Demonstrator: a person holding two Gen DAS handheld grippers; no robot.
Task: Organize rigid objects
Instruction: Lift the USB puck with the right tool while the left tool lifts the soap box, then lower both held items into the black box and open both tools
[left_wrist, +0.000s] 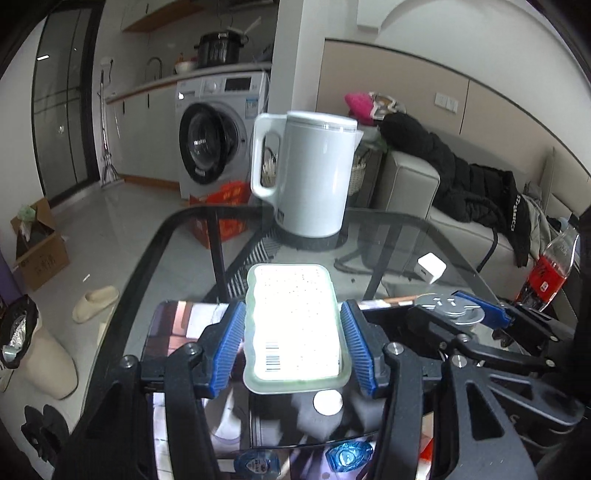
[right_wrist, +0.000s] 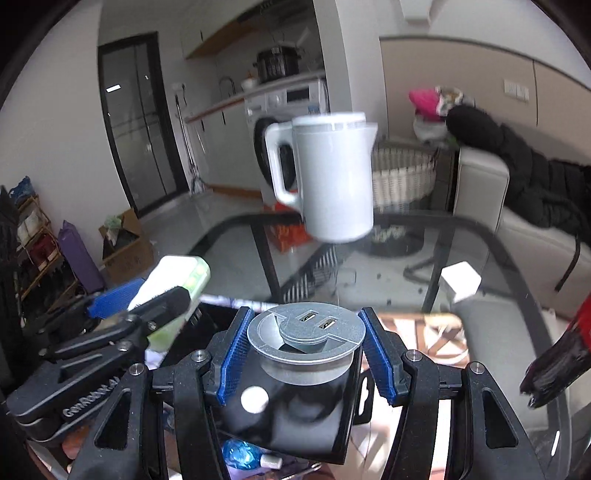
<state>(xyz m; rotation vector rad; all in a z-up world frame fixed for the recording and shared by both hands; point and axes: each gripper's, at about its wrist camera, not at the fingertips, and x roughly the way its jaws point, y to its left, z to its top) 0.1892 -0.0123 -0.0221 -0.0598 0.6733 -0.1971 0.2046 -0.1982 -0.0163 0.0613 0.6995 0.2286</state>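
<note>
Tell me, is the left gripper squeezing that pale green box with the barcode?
Touching. In the left wrist view, both blue pads of the left gripper press against the sides of the pale green box.

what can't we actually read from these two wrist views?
- White barcode-labelled packet in pale green tray, left gripper: label overexposed in left view, print unreadable.
- White electric kettle: motion-blurred in right view, so base contact unclear.
- Round silver USB socket puck, right gripper: underside hidden by black box.
- Red-labelled clear bottle: cut off by right edge.
</note>
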